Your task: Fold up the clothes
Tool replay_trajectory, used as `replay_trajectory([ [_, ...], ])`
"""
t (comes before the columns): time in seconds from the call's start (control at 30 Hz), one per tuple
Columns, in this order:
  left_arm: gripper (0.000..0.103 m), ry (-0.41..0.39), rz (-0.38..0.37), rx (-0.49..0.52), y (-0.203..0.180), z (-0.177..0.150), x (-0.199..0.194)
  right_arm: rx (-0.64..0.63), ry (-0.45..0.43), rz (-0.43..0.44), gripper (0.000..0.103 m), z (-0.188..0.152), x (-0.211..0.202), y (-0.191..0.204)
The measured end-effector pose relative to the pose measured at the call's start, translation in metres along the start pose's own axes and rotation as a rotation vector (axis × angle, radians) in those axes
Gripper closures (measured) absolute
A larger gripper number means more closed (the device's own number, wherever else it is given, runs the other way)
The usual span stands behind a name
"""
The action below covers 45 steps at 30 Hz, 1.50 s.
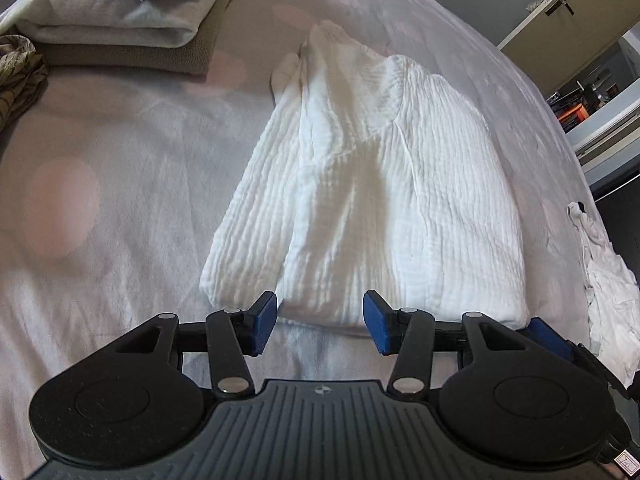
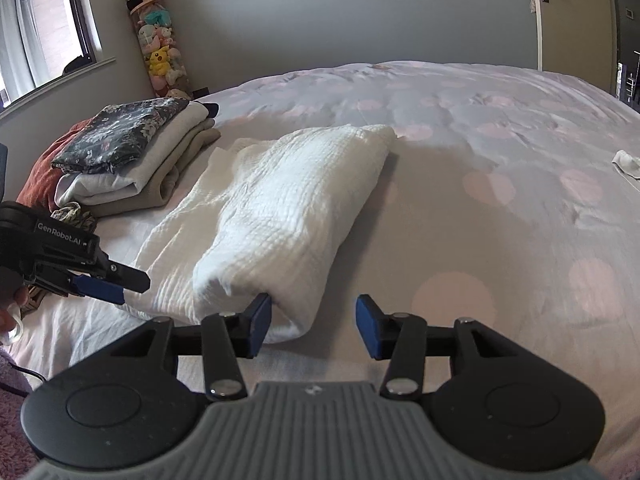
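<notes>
A white ribbed garment (image 1: 360, 184) lies on the bed, folded lengthwise into a long shape; it also shows in the right wrist view (image 2: 280, 208). My left gripper (image 1: 320, 328) is open and empty, just short of the garment's near edge. My right gripper (image 2: 314, 326) is open and empty at the garment's near right corner, its left pad (image 2: 260, 320) touching or nearly touching the cloth. The left gripper also shows at the left of the right wrist view (image 2: 100, 286). The right gripper's blue pad (image 1: 548, 334) peeks in beside the garment in the left wrist view.
A stack of folded clothes (image 2: 136, 148) (image 1: 116, 12) sits at the far left of the bed (image 2: 500, 152). A crumpled patterned cloth (image 1: 20, 76) lies beside it. A small white cloth (image 1: 608, 288) (image 2: 626, 162) lies at the right. A door and wall stand beyond the bed.
</notes>
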<state>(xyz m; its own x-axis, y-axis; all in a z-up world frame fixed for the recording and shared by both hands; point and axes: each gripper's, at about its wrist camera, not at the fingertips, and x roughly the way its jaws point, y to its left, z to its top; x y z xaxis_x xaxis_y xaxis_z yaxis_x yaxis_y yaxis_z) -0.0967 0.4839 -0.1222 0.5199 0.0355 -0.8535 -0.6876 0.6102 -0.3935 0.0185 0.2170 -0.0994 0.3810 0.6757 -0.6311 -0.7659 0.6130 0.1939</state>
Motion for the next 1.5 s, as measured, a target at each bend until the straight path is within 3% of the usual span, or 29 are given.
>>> replay_trajectory([
  [0.07, 0.060, 0.017, -0.009, -0.035, 0.005, 0.001, 0.006, 0.002, 0.028, 0.000, 0.053, -0.003, 0.006, 0.000],
  [0.17, 0.082, 0.002, -0.030, -0.056, 0.008, 0.002, 0.006, 0.008, 0.079, -0.012, 0.052, -0.005, 0.018, 0.000],
  [0.23, 0.095, -0.053, -0.062, -0.043, 0.005, 0.001, -0.004, 0.019, 0.091, -0.021, 0.052, -0.006, 0.022, -0.002],
  [0.3, 0.097, -0.127, -0.095, -0.035, 0.004, 0.000, -0.017, 0.019, 0.088, -0.017, 0.052, -0.006, 0.021, -0.002],
  [0.4, 0.097, -0.229, -0.117, -0.045, 0.007, -0.003, -0.037, 0.005, 0.058, 0.002, 0.052, -0.006, 0.017, 0.001],
  [0.5, 0.097, -0.261, -0.083, -0.114, 0.020, -0.006, -0.047, -0.005, 0.028, 0.015, 0.052, -0.005, 0.014, 0.005],
  [0.6, 0.098, -0.227, -0.028, -0.178, 0.033, -0.004, -0.043, -0.006, 0.030, 0.019, 0.052, -0.003, 0.020, 0.007],
  [0.73, 0.098, -0.153, 0.059, -0.181, 0.032, -0.003, -0.024, 0.007, 0.070, -0.001, 0.057, -0.003, 0.036, 0.005],
  [0.8, 0.098, -0.112, 0.098, -0.176, 0.033, -0.003, -0.016, 0.010, 0.118, -0.011, 0.089, -0.005, 0.042, 0.003],
  [0.9, 0.098, -0.060, 0.153, -0.151, 0.030, -0.004, -0.007, 0.014, 0.188, -0.026, 0.093, -0.009, 0.051, 0.001],
  [1.03, 0.098, -0.015, 0.190, -0.125, 0.025, -0.003, 0.001, 0.014, 0.234, -0.027, 0.095, -0.013, 0.055, 0.000],
  [1.2, 0.095, -0.026, 0.154, -0.150, 0.029, -0.003, -0.007, 0.035, 0.252, -0.014, 0.094, -0.012, 0.046, -0.003],
  [1.27, 0.092, -0.046, 0.136, -0.170, 0.031, -0.005, -0.016, 0.056, 0.252, -0.006, 0.091, -0.013, 0.035, -0.005],
  [1.3, 0.090, -0.059, 0.135, -0.180, 0.032, -0.007, -0.022, 0.065, 0.248, -0.003, 0.083, -0.013, 0.029, -0.006],
  [1.37, 0.087, -0.085, 0.145, -0.192, 0.033, -0.008, -0.031, 0.055, 0.201, -0.009, 0.077, -0.011, 0.013, -0.003],
  [1.5, 0.087, -0.176, 0.171, -0.149, 0.024, -0.008, -0.049, 0.035, 0.079, -0.051, 0.077, 0.000, -0.008, -0.003],
])
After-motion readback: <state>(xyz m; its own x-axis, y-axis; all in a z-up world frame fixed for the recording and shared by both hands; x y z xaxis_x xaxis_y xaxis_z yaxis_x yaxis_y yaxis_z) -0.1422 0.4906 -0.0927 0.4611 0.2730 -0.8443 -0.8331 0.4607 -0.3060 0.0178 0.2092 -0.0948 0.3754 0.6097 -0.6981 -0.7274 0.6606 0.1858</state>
